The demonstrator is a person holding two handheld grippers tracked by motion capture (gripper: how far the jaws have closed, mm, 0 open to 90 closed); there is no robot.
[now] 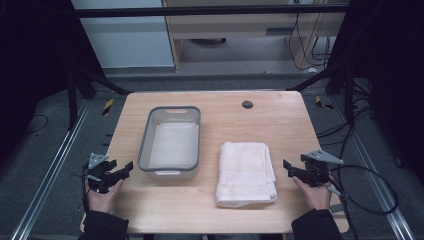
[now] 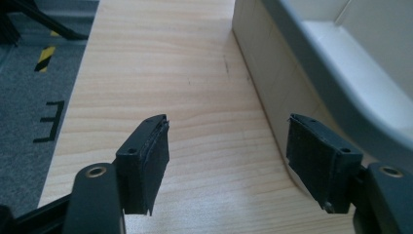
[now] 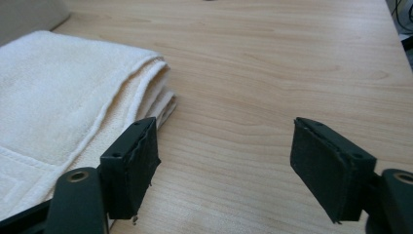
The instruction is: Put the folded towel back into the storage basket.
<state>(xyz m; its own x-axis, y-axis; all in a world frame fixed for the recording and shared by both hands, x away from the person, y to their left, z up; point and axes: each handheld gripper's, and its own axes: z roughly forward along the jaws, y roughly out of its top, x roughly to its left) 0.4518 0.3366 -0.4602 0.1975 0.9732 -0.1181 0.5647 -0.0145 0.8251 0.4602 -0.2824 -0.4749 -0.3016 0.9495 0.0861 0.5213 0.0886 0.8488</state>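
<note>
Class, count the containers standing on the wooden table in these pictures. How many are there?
1. A grey-rimmed, pale rectangular plastic basin stands left of centre on the table, beside the folded white towel; nothing seems hidden.

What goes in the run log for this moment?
left gripper: open, empty | right gripper: open, empty | folded white towel: on table | grey plastic basin: empty

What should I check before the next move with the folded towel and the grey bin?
1. Left gripper jaws open, nothing between them: ok.
2. Right gripper jaws open, nothing between them: ok.
3. Folded towel lies flat on the table, apart from both grippers: ok.
4. Grey bin stands upright beside the towel, with nothing inside: ok.
5. Towel edge is visible ahead of the right gripper: ok.
6. Whether the towel fits the bin without refolding: cannot tell.
</note>
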